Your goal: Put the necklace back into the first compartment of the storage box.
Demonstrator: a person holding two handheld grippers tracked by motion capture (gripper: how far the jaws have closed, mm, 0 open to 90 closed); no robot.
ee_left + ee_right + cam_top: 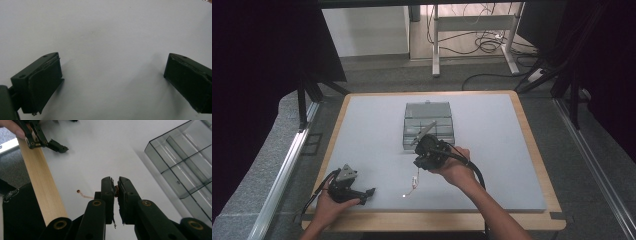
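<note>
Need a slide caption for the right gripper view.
Right hand-held gripper pinches a thin chain above the white table, beside a clear compartment box.

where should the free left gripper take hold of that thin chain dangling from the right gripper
Judging from its pose, grip the chain at its lower stretch, near the small end ring lying on the table. It is thin and limp, so bring the left gripper, jaws wide open, from its own side, low over the surface, closing across the chain. The right gripper pinches the upper end.

Metal desk frame (472,30), tangled cables (484,42) on floor beyond table.
</note>
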